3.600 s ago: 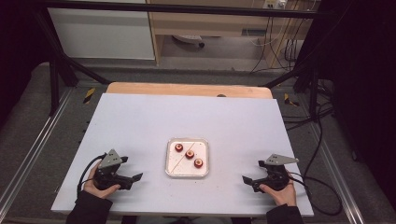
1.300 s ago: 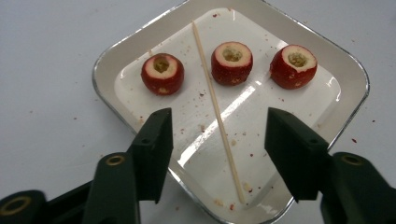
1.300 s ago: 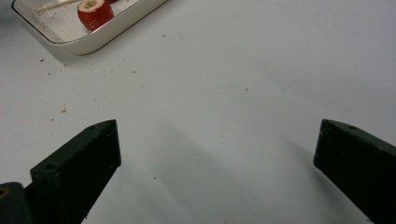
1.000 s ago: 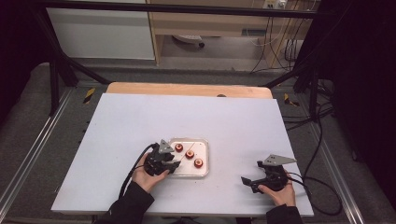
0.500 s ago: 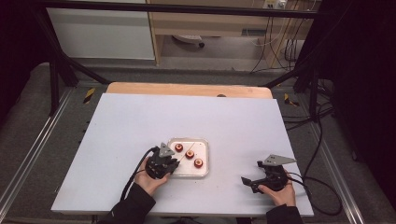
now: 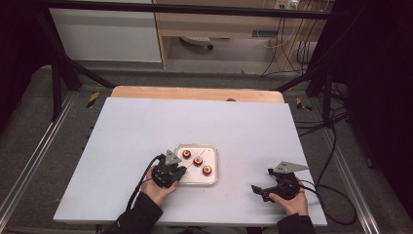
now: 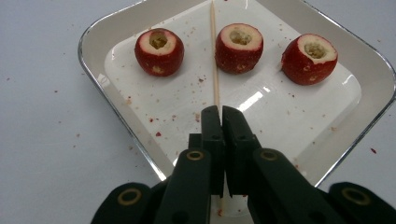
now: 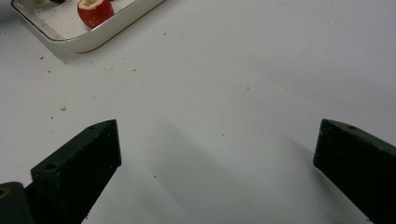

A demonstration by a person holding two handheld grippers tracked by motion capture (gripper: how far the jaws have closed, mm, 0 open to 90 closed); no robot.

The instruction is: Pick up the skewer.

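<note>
Three cored red fruits (image 7: 240, 48) in white tray (image 7: 93, 37) near table's (image 6: 122, 136) front edge. Left gripper (image 7: 219, 112) has just closed, pinching wooden skewer (image 7: 214, 56) over tray's near rim. Right gripper (image 8: 217, 149) wide open, empty.

You are wearing dark long sleeves (image 6: 141, 214) that are reaching your wrists. Each of your black grippers, left gripper (image 6: 169, 171) and right gripper (image 6: 272, 187), is carrying a grey three-cornered plate on top and trailing a black cable. Brass-ringed screw holes are showing on the left one's blocky black jaws.
</note>
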